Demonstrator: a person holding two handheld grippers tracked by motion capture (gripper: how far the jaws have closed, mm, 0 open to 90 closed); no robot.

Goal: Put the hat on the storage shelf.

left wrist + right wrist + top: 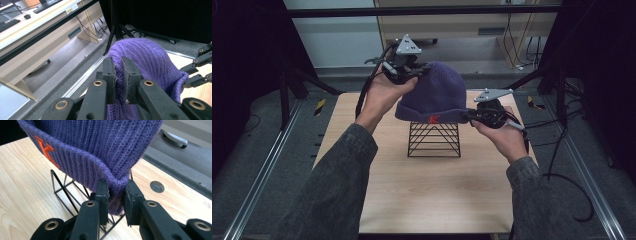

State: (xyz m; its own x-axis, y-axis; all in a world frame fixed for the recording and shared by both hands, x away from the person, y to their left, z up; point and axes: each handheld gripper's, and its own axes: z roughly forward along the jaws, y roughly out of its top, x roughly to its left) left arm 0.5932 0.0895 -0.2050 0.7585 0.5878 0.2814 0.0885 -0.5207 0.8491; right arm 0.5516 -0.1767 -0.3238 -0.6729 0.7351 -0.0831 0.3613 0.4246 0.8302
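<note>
A purple knitted beanie with an orange letter on its cuff sits over a black wire stand in the middle of the wooden table. My left gripper is shut on the knit at the beanie's upper left side; in the left gripper view the jaws pinch a fold of the beanie around my left gripper. My right gripper is shut on the cuff's right edge; in the right gripper view my right gripper pinches the beanie's cuff above the wire stand.
Black frame posts and a tripod leg stand left and right of the table. Cables trail over the grey floor at the right. A round hole is in the tabletop near the right gripper. Desks stand beyond the table.
</note>
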